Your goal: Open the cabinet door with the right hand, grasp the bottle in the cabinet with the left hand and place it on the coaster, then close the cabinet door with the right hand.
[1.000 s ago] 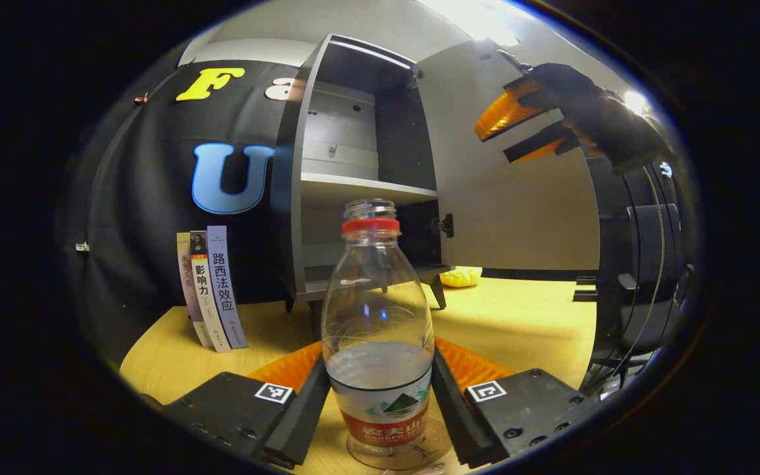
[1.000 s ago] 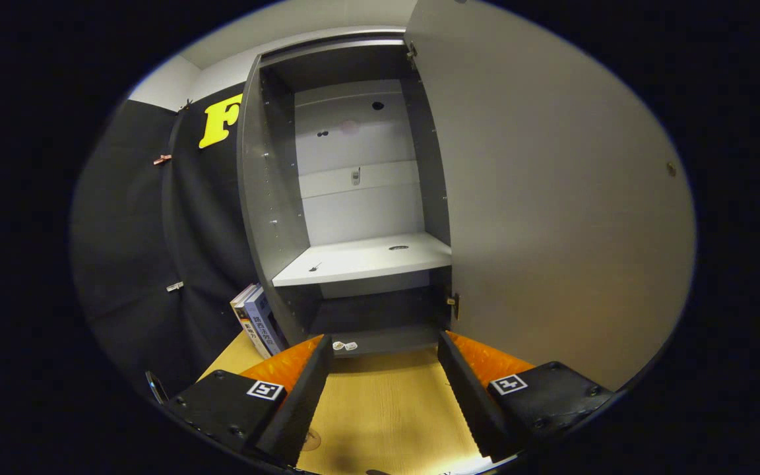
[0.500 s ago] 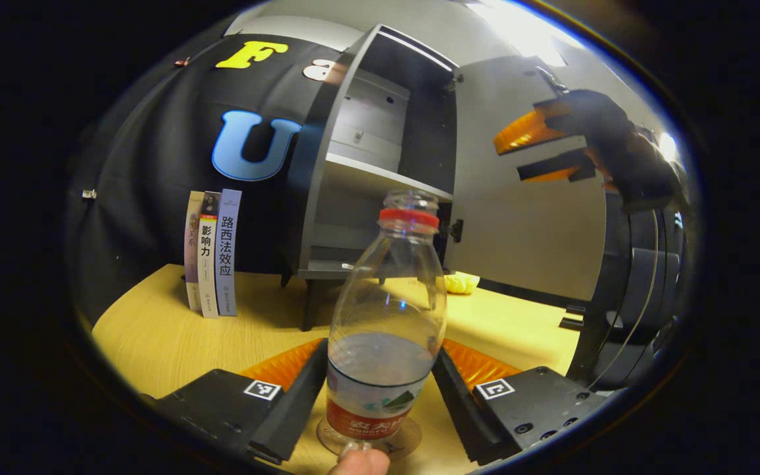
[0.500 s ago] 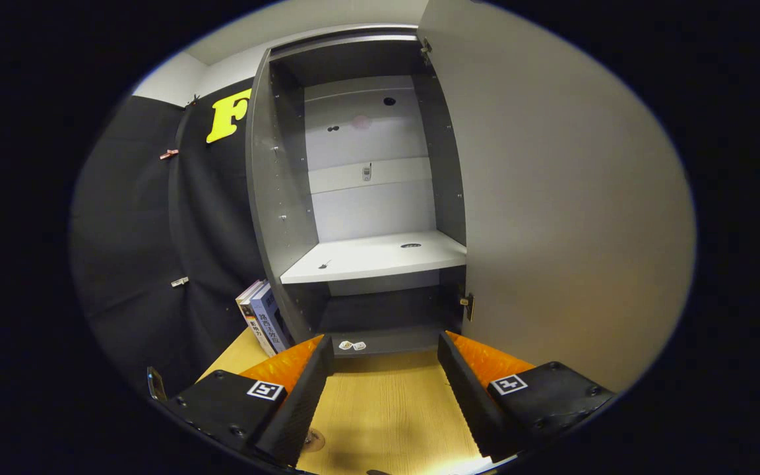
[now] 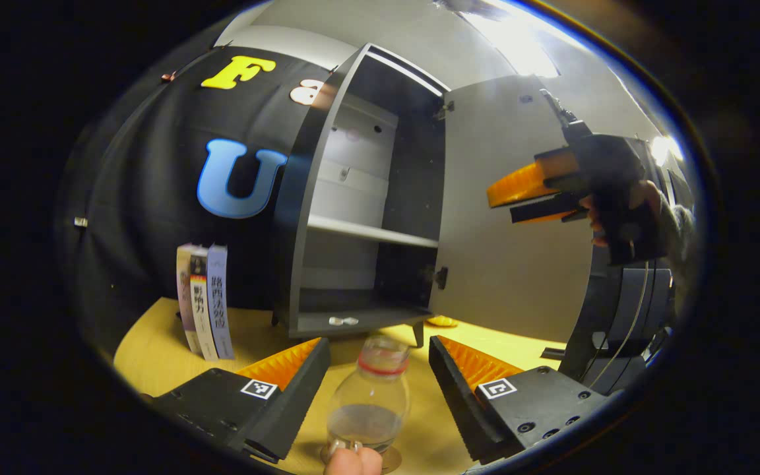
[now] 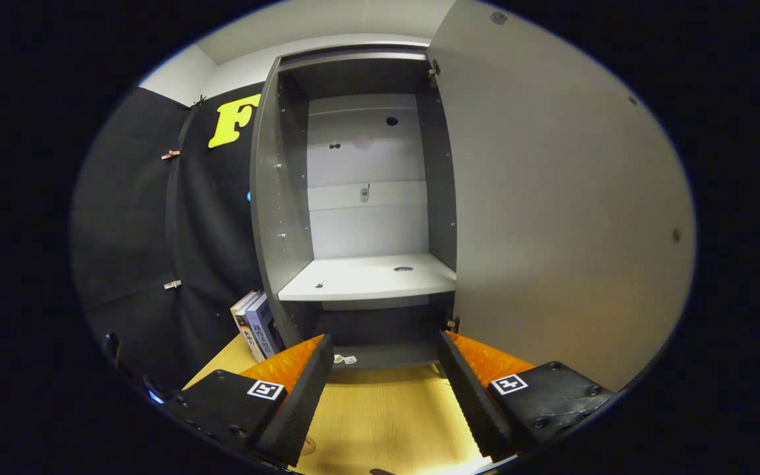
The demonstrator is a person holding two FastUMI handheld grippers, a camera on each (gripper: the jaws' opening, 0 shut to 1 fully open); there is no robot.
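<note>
Clear plastic bottle (image 5: 370, 402) with a red neck ring stands upright on the coaster (image 5: 390, 460), below and between the fingers of the left gripper (image 5: 379, 386). Its fingers are spread wide, gaps on both sides, holding nothing. Bottle is uncapped, some water in the bottom. A fingertip (image 5: 352, 462) shows at the lower edge, just in front of the bottle base.

Ahead of the left gripper: grey cabinet (image 5: 353, 224) on the wooden table (image 5: 156, 349), cabinet door (image 5: 512, 224) swung open to the right. Three books (image 5: 205, 303) stand left of the cabinet.

Right gripper (image 6: 383, 389) is also wide apart, nothing between the fingers, facing the open cabinet (image 6: 367, 218) with the door (image 6: 551, 218) on its right. In the left gripper view it sits up and right (image 5: 541, 198), in a hand (image 5: 624, 218), in front of the door's inner face; can't tell whether it touches.
</note>
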